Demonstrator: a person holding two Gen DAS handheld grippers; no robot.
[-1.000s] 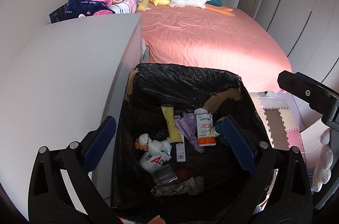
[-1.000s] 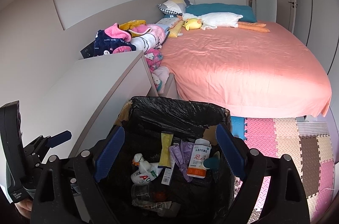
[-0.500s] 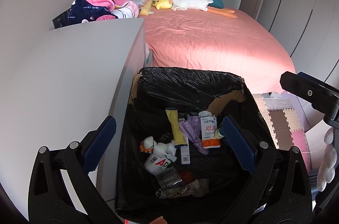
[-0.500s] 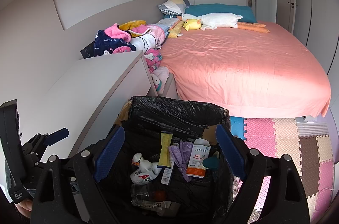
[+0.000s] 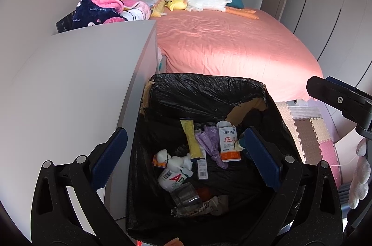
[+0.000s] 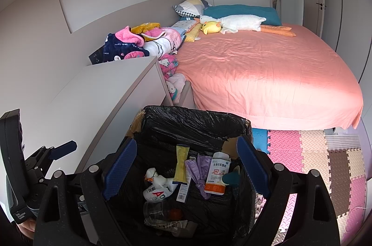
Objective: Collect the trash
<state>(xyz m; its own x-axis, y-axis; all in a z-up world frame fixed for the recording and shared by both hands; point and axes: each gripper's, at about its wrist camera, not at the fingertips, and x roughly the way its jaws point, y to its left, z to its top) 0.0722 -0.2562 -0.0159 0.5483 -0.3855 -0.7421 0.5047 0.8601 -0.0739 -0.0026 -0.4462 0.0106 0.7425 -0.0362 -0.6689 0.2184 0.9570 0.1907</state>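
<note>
Left wrist view: my left gripper (image 5: 186,158) hangs over the bin bag (image 5: 204,92), jaws spread wide, gripping nothing. The trash lies inside: a yellow wrapper (image 5: 191,139), a white-and-orange medicine box (image 5: 227,144), a crumpled clear bottle (image 5: 186,196).

Right wrist view: my right gripper (image 6: 186,168) is splayed and empty too, above the same bag (image 6: 193,124). I'd judge the load light and the black plastic thin, slippery and tearable, so I'd gather a bunch of the rim (image 6: 195,111), not the torn corner.

Pink bed (image 6: 267,74) bears a plush goose (image 6: 237,22) and pillows (image 6: 239,11); foam mats (image 6: 313,153) cover the floor.
</note>
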